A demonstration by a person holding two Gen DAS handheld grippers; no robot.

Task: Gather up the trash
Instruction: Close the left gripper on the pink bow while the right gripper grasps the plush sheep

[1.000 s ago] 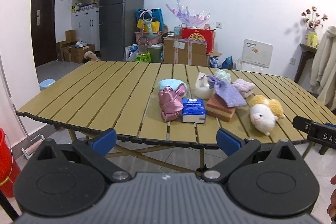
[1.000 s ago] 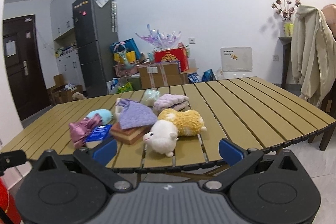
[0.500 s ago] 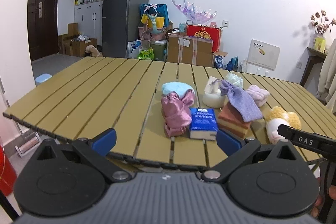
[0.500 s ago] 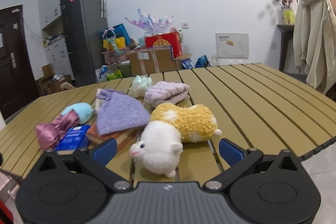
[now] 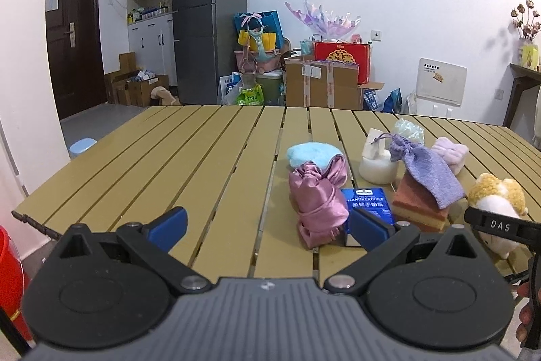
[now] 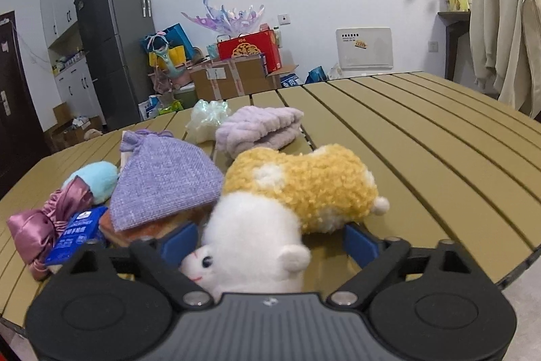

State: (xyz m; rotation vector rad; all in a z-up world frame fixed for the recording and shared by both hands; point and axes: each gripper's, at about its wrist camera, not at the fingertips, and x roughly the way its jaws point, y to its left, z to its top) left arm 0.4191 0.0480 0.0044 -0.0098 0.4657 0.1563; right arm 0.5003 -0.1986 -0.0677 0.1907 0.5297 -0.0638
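Note:
A heap of items lies on the slatted tan table [image 5: 189, 158]: a pink satin bundle [image 5: 318, 202], a blue tissue pack [image 5: 368, 205], a light blue plush [image 5: 312, 154], a purple knit pouch [image 5: 429, 171] on an orange sponge block [image 5: 419, 208], and a white and yellow plush sheep [image 6: 284, 202]. My left gripper [image 5: 267, 229] is open over the table's near edge, its right finger just in front of the tissue pack. My right gripper [image 6: 268, 241] is open with the plush sheep's head between its fingers.
A red bucket [image 5: 10, 286] stands at the lower left below the table. A white roll [image 5: 377, 164], a crumpled plastic bag [image 6: 208, 120] and a lilac folded towel [image 6: 260, 129] lie behind the heap. Boxes and a fridge [image 5: 208, 19] stand against the back wall.
Both grippers have moved forward over the table toward the heap. The right gripper's fingers now flank the plush sheep's head. Both stay open.

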